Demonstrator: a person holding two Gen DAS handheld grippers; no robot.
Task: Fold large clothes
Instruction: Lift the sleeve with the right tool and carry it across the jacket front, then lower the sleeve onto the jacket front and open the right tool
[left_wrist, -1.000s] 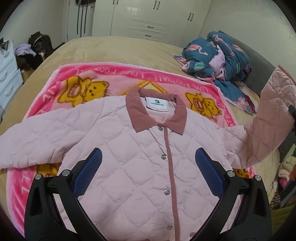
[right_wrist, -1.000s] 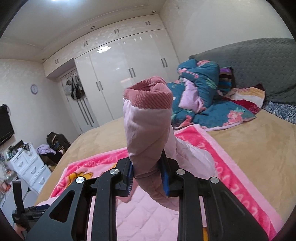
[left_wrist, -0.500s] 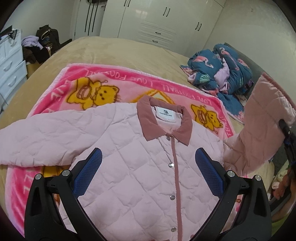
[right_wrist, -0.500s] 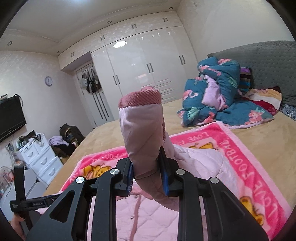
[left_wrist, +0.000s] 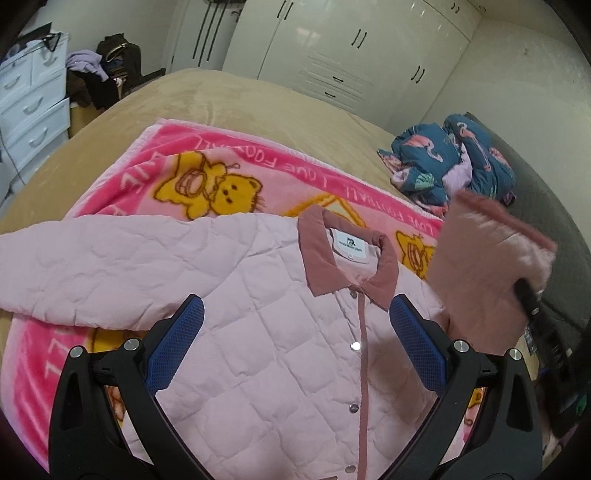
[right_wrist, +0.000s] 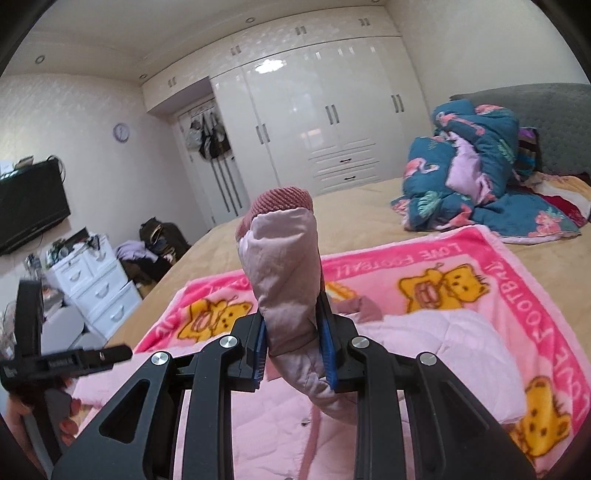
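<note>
A pale pink quilted jacket (left_wrist: 266, 325) with a dusty-rose collar lies face up on a pink bear-print blanket (left_wrist: 229, 173) on the bed. Its left sleeve (left_wrist: 103, 266) stretches flat out to the left. My left gripper (left_wrist: 295, 343) hovers open above the jacket's chest, nothing between its blue pads. My right gripper (right_wrist: 291, 350) is shut on the right sleeve (right_wrist: 284, 266), whose ribbed rose cuff (right_wrist: 280, 199) stands up above the jaws. In the left wrist view that lifted right sleeve (left_wrist: 487, 266) hangs over the jacket's right shoulder.
A crumpled blue flamingo-print duvet (left_wrist: 454, 158) lies at the head of the bed by the grey headboard (right_wrist: 554, 122). White wardrobes (right_wrist: 314, 122) line the far wall. A white drawer unit (right_wrist: 96, 284) and a clothes pile (left_wrist: 99, 70) stand beside the bed.
The right gripper has carried the sleeve leftwards and lower, over the jacket's shoulder towards the collar. The left gripper has drifted across the jacket, still open.
</note>
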